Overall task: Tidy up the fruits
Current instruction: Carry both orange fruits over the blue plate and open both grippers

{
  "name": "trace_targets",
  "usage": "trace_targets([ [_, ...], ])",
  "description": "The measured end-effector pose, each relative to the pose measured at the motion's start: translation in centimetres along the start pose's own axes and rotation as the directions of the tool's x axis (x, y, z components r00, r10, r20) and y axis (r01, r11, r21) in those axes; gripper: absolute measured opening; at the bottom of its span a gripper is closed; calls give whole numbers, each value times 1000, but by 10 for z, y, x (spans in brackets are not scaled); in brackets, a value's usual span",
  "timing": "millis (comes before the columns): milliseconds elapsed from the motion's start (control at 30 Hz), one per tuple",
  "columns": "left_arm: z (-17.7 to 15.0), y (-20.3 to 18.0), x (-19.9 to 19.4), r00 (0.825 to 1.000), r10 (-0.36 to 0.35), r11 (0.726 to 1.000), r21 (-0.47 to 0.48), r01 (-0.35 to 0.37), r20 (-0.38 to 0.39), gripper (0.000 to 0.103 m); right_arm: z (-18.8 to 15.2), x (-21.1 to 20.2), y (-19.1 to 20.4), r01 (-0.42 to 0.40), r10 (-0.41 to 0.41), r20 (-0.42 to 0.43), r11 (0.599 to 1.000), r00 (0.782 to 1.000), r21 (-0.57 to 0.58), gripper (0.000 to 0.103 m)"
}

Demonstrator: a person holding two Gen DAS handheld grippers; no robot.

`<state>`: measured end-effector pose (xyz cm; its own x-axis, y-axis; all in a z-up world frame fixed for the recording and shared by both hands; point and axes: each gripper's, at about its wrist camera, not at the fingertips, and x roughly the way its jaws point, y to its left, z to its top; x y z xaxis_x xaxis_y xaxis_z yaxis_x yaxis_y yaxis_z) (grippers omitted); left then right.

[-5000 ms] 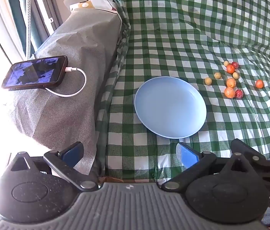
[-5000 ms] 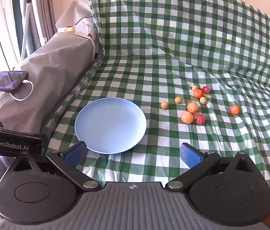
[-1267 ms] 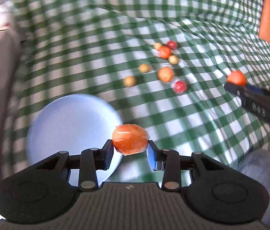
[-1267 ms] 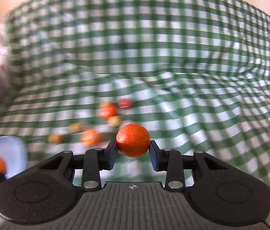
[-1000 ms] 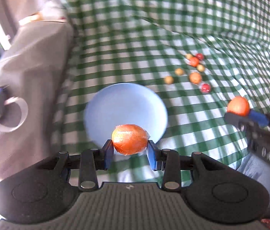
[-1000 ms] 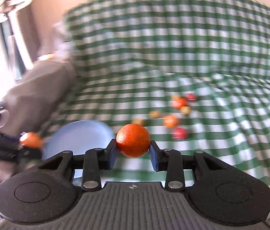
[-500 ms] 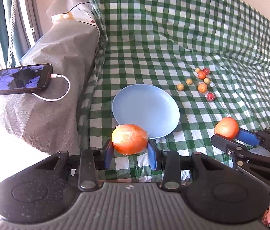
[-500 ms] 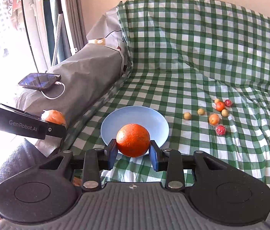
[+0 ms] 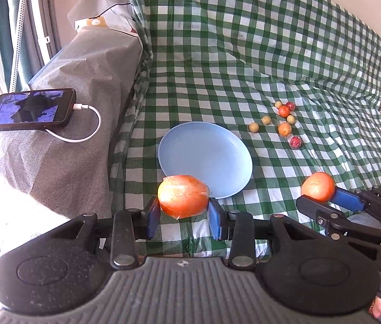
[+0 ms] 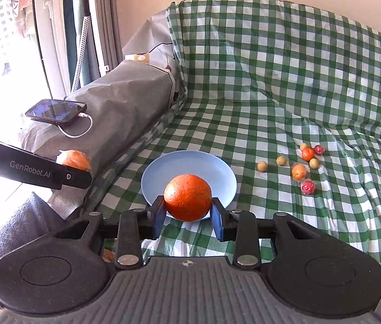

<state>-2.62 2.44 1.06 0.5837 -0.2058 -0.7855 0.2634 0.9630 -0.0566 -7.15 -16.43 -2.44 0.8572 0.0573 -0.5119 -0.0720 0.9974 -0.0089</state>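
My left gripper (image 9: 183,213) is shut on a plastic-wrapped orange fruit (image 9: 183,199), held above the near edge of the checked cloth, short of the blue plate (image 9: 187,145). My right gripper (image 10: 187,217) is shut on a bare orange (image 10: 187,197), held in front of the plate (image 10: 163,172). Each gripper shows in the other's view: the right one with its orange (image 9: 318,190), the left one with its fruit (image 10: 75,160). Several small fruits lie on the cloth right of the plate, among them an orange one (image 9: 284,128) and a red one (image 9: 296,141).
A green checked cloth (image 9: 244,54) covers the sofa seat and back. A grey-covered armrest (image 9: 77,86) at left carries a phone (image 9: 32,109) on a white cable. A window and curtains stand at far left.
Both grippers took hold of a fruit since five seconds ago and drew back toward the plate's near side. Over the last half second they barely moved.
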Motion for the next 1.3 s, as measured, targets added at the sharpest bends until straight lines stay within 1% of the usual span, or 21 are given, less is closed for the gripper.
trace_targets([
  [267, 9, 3, 17, 1000, 6, 1000, 6, -6, -18, 42, 2, 16, -2, -4, 4, -30, 1000, 1000, 3, 37],
  [467, 27, 3, 39, 1000, 16, 1000, 5, -16, -24, 42, 6, 38, -8, -1, 2, -65, 1000, 998, 14, 37],
  [733, 51, 1, 89, 998, 25, 1000, 8, -24, -64, 42, 15, 85, -13, 4, -3, -112, 1000, 994, 8, 37],
  [833, 56, 0, 111, 995, 42, 999, 20, -41, -86, 42, 18, 107, -15, 10, -9, -135, 1000, 991, 4, 37],
  [933, 60, 1, 132, 992, 50, 999, 24, -48, -117, 42, 19, 127, -19, 11, -11, -160, 1000, 987, 2, 37],
  [1300, 68, 5, 194, 977, 91, 995, 65, -80, -194, 42, 17, 187, -26, 12, -12, -240, 1000, 971, -3, 37],
])
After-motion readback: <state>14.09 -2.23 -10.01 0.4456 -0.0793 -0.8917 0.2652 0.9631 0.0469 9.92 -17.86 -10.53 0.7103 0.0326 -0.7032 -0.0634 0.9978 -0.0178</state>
